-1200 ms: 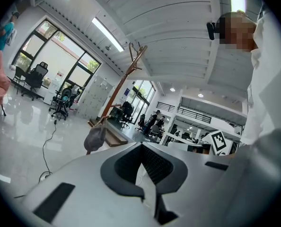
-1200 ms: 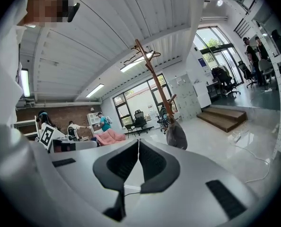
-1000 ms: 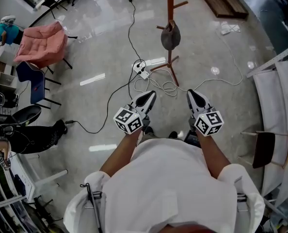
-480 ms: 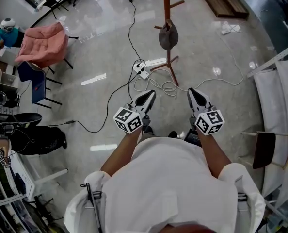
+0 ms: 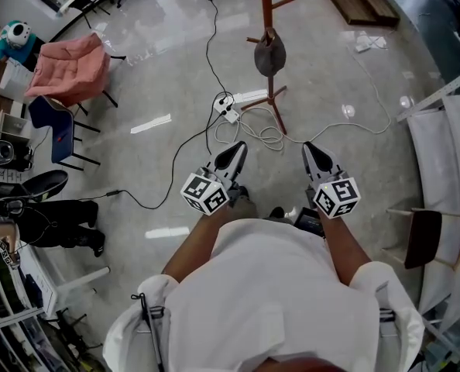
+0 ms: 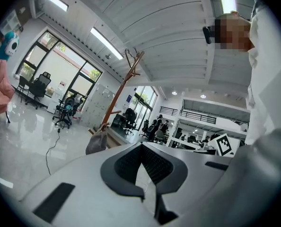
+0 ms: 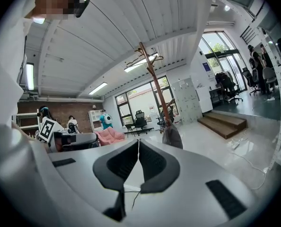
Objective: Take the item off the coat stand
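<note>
The person (image 5: 276, 301) holds 2 grippers side by side. The left gripper (image 5: 237, 147) has its jaws pressed together, with nothing in them. The right gripper (image 5: 308, 147) is closed and empty too. Both point at the stand (image 5: 271, 91), which is well apart from them. A grey bag (image 5: 269, 54) hangs on the stand, off the floor (image 5: 176, 68). White wires (image 5: 253, 138) lie by its feet.

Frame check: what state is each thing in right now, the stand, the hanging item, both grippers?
coat stand: upright on the floor.
grey bag: hanging on the coat stand, not yet taken.
left gripper: shut, empty, apart from the bag.
right gripper: shut, empty, apart from the bag.
pink cushion: draped over a chair.
</note>
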A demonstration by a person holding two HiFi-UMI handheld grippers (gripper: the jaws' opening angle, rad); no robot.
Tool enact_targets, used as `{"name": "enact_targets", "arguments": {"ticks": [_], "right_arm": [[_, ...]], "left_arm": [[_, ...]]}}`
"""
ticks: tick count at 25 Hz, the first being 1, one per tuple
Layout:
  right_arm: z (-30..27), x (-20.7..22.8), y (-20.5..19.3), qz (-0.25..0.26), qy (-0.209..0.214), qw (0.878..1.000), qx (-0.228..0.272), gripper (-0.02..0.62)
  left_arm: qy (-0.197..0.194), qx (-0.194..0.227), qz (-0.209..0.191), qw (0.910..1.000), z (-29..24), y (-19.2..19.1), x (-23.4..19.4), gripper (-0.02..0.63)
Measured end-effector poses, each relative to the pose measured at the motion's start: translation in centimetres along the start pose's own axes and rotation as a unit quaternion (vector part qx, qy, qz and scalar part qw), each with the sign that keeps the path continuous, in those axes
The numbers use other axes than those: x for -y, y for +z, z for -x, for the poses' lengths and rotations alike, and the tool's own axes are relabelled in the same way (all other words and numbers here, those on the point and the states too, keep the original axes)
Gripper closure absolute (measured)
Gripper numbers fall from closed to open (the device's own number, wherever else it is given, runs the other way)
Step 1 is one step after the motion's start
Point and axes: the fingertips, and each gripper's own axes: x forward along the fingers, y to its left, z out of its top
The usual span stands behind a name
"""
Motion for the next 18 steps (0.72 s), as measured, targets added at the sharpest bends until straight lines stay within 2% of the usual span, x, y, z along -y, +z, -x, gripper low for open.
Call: {"name": "enact_targets", "arguments": {"ticks": [8, 18], "right_arm": [[-5.4, -0.4, 0.3, 0.003, -0.009, 1.0, -0.001, 0.569], [-15.8, 0.1, 4.5, 0.028, -0.02, 0.999, 0.012, 0.569]], "left_arm": [[0.007, -0.003, -0.012, 0.9999, -0.9, 1.4, -5.4, 0.592], [-0.019, 0.007, -0.012, 0.9997, -6.0, 6.4, -14.4, 0.593]]}}
